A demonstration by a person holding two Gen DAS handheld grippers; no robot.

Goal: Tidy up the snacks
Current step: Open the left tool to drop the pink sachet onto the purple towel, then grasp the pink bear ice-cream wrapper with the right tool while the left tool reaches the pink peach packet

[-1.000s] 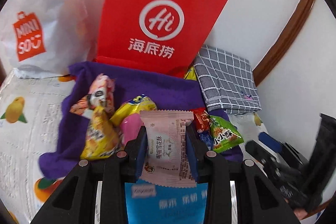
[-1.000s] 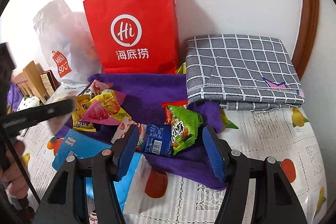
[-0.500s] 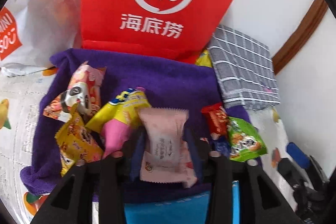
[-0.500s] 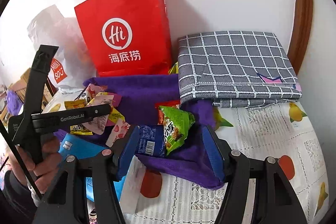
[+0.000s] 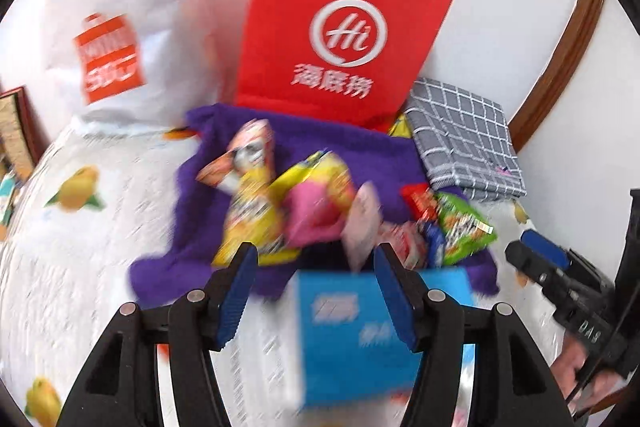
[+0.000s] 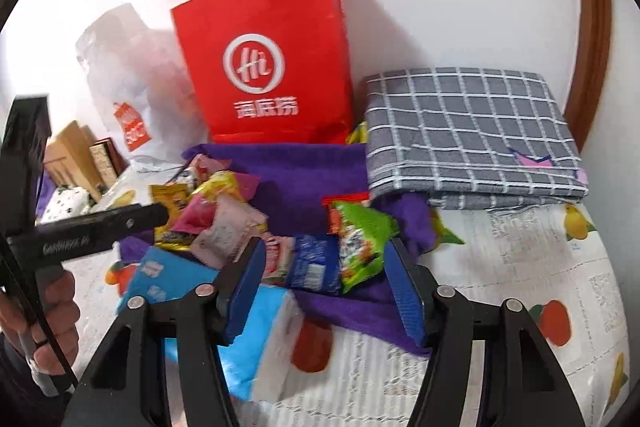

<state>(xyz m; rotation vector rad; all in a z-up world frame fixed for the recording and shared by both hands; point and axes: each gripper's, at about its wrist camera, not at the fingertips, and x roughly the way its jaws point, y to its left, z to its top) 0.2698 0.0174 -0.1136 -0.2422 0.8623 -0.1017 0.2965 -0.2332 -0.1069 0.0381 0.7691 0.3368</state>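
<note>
Left gripper [image 5: 312,267]: jaws opening, nothing pressed between the pads; the pale pink packet [image 5: 362,223] lies just beyond the tips, toward the right jaw, free of both pads.
Right gripper [image 6: 324,267]: jaws closing, with the blue packet [image 6: 314,263] and green packet [image 6: 360,247] in the gap; I cannot see either pad pressing on them, so I read it as not yet gripping.
Snacks, left group: yellow packet [image 5: 250,215], bright pink packet [image 5: 308,215] and pale pink packet heaped on the purple towel [image 5: 348,147], left of centre.
Snacks, right group: red packet [image 5: 418,199], blue and green packets at the towel's near right edge.
Other things: blue box [image 5: 356,327] near the front, partly under the left jaws; red paper bag [image 6: 264,67] standing at the far side against the wall; folded checked cloth [image 6: 468,131] far right.
Key relation: the right group lies straight ahead of the right gripper, the green packet's long axis running near to far, roughly along the fingers.
Nearer hand: right, by my judgement; the left is offset toward the other heap.
Caution: 2 packets share the gap, so a close may catch both.
</note>
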